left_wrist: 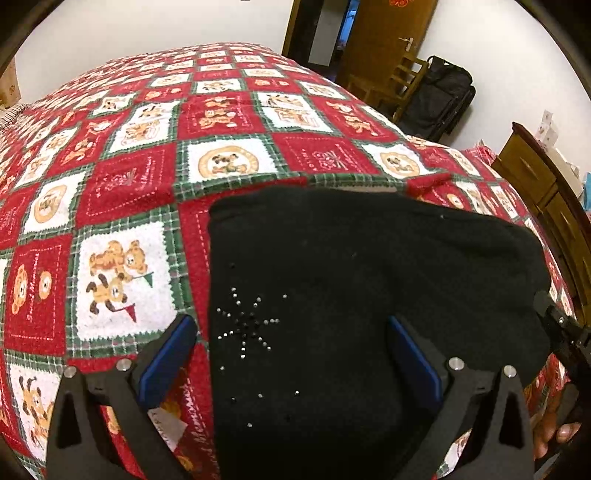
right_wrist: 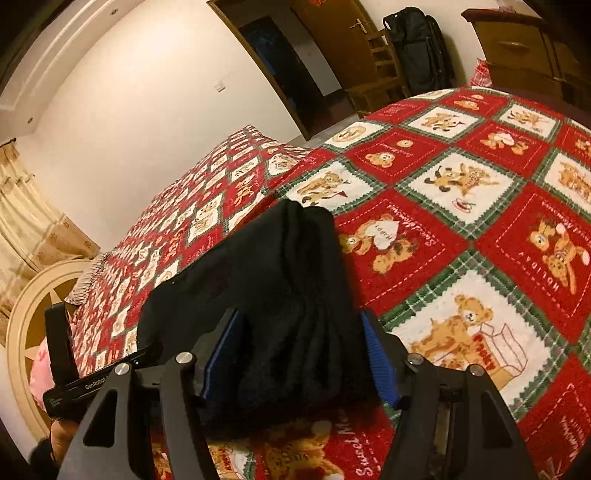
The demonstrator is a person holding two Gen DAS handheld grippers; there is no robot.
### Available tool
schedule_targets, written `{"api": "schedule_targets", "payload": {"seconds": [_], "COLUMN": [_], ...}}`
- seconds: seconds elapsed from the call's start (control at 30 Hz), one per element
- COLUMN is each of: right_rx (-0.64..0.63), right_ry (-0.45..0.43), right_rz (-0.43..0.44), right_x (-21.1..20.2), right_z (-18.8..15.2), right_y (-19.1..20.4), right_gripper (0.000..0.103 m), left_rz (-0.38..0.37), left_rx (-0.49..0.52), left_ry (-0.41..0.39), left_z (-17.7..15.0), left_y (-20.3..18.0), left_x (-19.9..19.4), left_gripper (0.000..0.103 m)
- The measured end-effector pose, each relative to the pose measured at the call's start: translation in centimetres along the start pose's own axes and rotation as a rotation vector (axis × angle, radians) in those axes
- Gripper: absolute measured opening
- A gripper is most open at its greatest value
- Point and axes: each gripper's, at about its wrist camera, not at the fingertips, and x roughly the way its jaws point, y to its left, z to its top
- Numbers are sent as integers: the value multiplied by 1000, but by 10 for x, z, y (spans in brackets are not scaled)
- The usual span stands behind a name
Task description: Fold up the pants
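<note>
Pants (left_wrist: pixel 369 295) lie folded compact on bed (left_wrist: pixel 129 177). Left gripper (left_wrist: pixel 291 354) spread above; right gripper (right_wrist: pixel 301 354) spread, straddling bunched edge. Next, probably: flatten.

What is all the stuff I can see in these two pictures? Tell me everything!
pants: one, black with small shiny studs, folded up on the bed
bedspread: one, red, white and green squares with teddy bears, covering the bed
door: one, brown wood, at the back wall
chair: one, wooden, by the door
bag: one, black, behind the chair
cabinet: one, brown wood, beside the bed
curtain: one, yellowish, far wall
left gripper: one, black with blue fingers, open over the pants
right gripper: one, black with blue fingers, bunched edge of the pants between them, grip unclear
</note>
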Motion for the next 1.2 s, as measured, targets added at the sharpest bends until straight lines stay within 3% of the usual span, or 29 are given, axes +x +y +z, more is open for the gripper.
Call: {"api": "schedule_targets", "payload": {"seconds": [0.2,0.33,0.47,0.53,0.7,0.87,0.97,1.07,1.2], "right_rx": [-19,-20,-14,-18,-26,-24,-21,-19,-18], "right_ry": [9,11,6,7,11,9,7,4,3], "right_rz": [-2,4,6,4,4,5,7,8,9], "right_x": [1,1,1,1,1,1,1,0,0], "right_z": [0,0,0,0,0,0,-1,-1,-1], "right_y": [1,1,0,0,1,0,0,-1,-1], "right_gripper": [66,66,66,66,66,66,66,65,64], "left_rz": [-78,-113,-233,-256,-191,-187,-261,-348,-385], "left_rx": [-24,-131,-266,-296,-136,-68,-76,-157,-324], "left_ry": [36,-2,-5,-9,-12,-16,-14,-30,-12], "left_z": [4,5,3,1,-1,-7,-16,-17,-19], "left_y": [13,45,77,80,42,19,15,29,57], "left_x": [-7,-18,-22,-23,-18,-13,-19,-27,-19], "left_gripper": [103,103,103,103,103,103,99,84,43]}}
